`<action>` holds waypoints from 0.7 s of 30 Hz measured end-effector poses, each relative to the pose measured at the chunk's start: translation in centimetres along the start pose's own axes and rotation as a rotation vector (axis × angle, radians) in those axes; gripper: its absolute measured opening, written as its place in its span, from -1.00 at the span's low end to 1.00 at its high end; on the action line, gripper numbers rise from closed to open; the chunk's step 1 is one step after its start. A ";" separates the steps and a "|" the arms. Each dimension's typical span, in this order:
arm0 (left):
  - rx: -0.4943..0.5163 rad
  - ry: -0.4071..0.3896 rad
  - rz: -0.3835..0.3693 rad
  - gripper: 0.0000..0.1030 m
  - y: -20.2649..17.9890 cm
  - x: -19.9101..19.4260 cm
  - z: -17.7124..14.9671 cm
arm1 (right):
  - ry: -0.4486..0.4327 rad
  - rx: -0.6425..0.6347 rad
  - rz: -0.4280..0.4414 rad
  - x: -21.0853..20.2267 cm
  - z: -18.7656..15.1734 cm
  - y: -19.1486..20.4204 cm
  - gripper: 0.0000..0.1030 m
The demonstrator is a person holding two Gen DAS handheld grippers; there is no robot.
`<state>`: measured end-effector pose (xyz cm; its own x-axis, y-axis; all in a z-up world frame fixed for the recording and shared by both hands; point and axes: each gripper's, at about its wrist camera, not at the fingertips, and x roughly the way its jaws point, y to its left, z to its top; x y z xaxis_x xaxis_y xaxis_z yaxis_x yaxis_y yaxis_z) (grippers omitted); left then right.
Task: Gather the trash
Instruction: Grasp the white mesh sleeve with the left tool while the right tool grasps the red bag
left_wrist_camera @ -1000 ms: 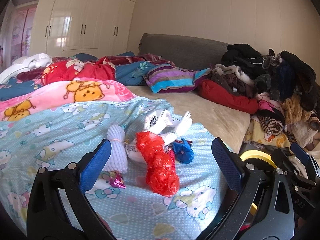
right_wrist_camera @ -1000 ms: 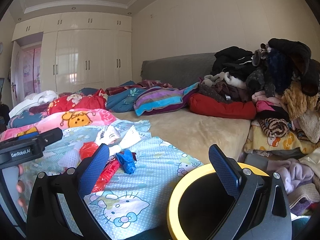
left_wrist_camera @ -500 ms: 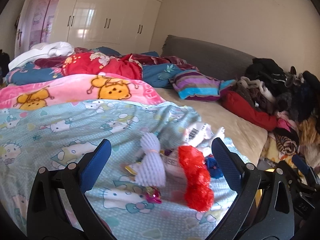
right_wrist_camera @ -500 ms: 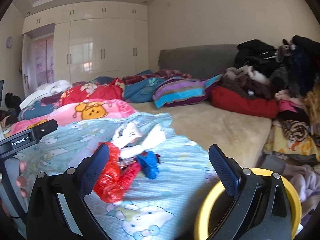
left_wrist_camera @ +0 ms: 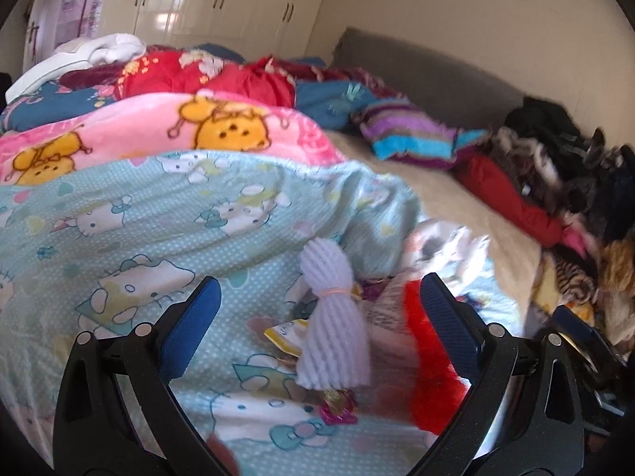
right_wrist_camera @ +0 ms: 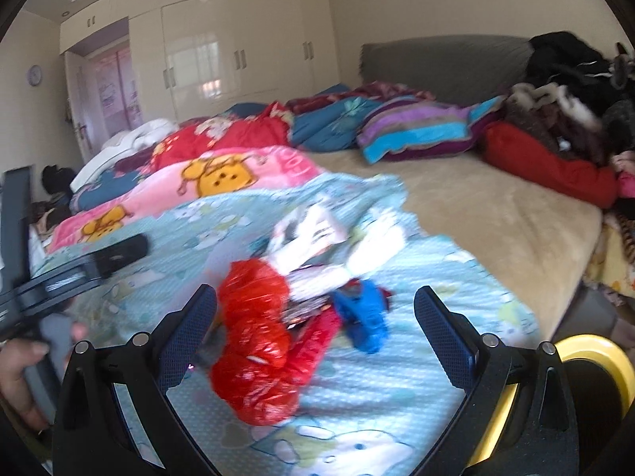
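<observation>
A heap of trash lies on the light blue cartoon-cat blanket [left_wrist_camera: 119, 238]. In the left wrist view a white foam fruit net [left_wrist_camera: 331, 317] tied with a band sits between the wide-apart fingers of my left gripper [left_wrist_camera: 317, 313], which is open. A yellow wrapper [left_wrist_camera: 283, 335], a shiny pink wrapper [left_wrist_camera: 337, 408] and a red plastic bag [left_wrist_camera: 430, 380] lie beside it. In the right wrist view the red plastic bag [right_wrist_camera: 256, 341], a blue wrapper [right_wrist_camera: 365, 317] and white crumpled paper [right_wrist_camera: 309, 238] lie between the fingers of my open right gripper [right_wrist_camera: 313, 317].
A yellow-rimmed black bin [right_wrist_camera: 595, 388] stands at the bed's lower right. A pink bear blanket [left_wrist_camera: 158, 135], a striped pillow [right_wrist_camera: 420, 131] and a clothes pile [left_wrist_camera: 563, 182] crowd the bed. A hand [right_wrist_camera: 24, 377] holds the left gripper at left.
Both grippers have moved left and closer to the trash heap. The foam net now sits between the left fingers; the bin has slid toward the right edge of the right view.
</observation>
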<state>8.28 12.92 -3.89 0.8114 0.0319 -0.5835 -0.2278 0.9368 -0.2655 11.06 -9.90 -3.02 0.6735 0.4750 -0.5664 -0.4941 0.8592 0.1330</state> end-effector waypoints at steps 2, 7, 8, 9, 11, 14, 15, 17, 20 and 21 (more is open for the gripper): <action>-0.002 0.045 -0.011 0.79 0.2 1.6 0.3 | 0.026 -0.008 0.029 0.7 -0.2 0.6 0.88; -0.022 0.152 -0.015 0.57 0.4 5.3 0.6 | 0.110 -0.062 0.078 3.1 -1.2 2.2 0.74; -0.026 0.171 -0.012 0.52 0.5 5.9 0.6 | 0.136 -0.074 0.078 3.8 -1.5 2.5 0.59; -0.032 0.193 -0.018 0.47 0.5 6.5 0.7 | 0.157 -0.080 0.079 4.3 -1.7 2.7 0.49; -0.042 0.240 -0.029 0.38 0.4 7.7 0.6 | 0.190 -0.088 0.083 5.2 -2.2 2.9 0.37; -0.043 0.278 -0.037 0.12 0.2 8.7 0.3 | 0.224 -0.096 0.087 6.1 -2.7 3.2 -0.02; -0.040 0.293 -0.042 -0.02 0.1 8.9 0.1 | 0.238 -0.089 0.097 6.4 -2.8 3.2 -0.10; -0.037 0.303 -0.049 -0.34 -0.2 9.2 0.0 | 0.235 -0.074 0.106 6.4 -2.8 3.1 -0.18; -0.048 0.294 -0.065 -0.52 -0.2 8.8 0.0 | 0.224 -0.048 0.131 5.9 -2.4 2.8 -0.22; -0.055 0.286 -0.075 -0.53 -0.2 8.4 0.2 | 0.214 -0.040 0.142 5.5 -2.2 2.7 -0.22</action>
<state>15.24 13.06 -8.63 0.6446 -0.1435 -0.7509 -0.2080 0.9123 -0.3529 12.19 -5.34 -7.61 0.4663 0.5351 -0.7044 -0.5994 0.7768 0.1933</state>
